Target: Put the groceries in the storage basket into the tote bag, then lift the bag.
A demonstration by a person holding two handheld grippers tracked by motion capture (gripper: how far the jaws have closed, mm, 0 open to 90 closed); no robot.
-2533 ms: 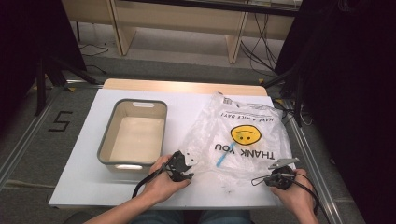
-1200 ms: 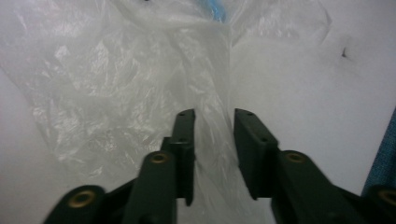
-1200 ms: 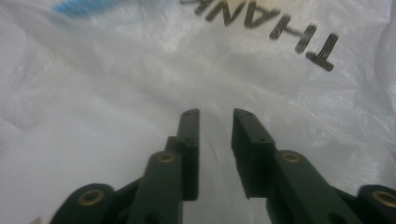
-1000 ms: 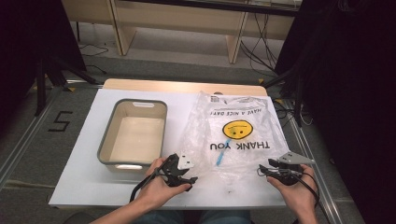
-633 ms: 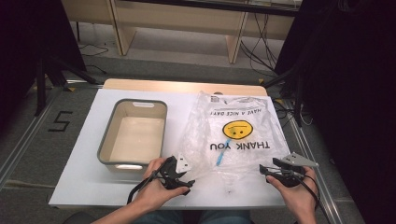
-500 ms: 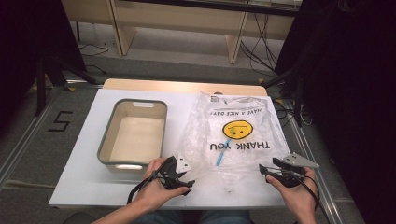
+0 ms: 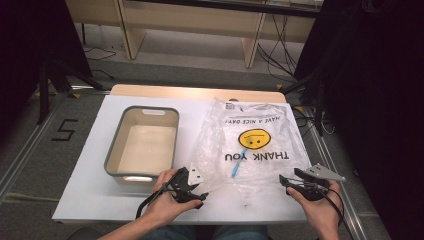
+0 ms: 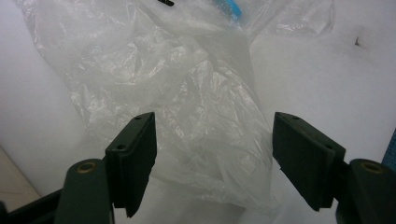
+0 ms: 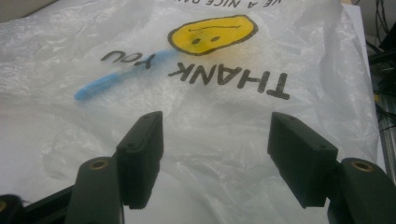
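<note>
A white table [image 7: 100, 200] stands on grey floor, wooden shelving behind it. The plastic bag [image 7: 252, 145] lies flat right of the grey bin [image 7: 142, 145]. Left gripper [image 7: 197, 192] and right gripper [image 7: 286, 181] flank the bag's near edge, jaws spread, holding nothing.

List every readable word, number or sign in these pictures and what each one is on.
"THANK YOU": plastic bag, black letters, upside down from the person's side.
"HAVE A NICE DAY!": same bag, smaller line beyond the yellow smiley face.
"5": floor marking left of the table.
Small print at the bag's far edge: too small to read.
</note>
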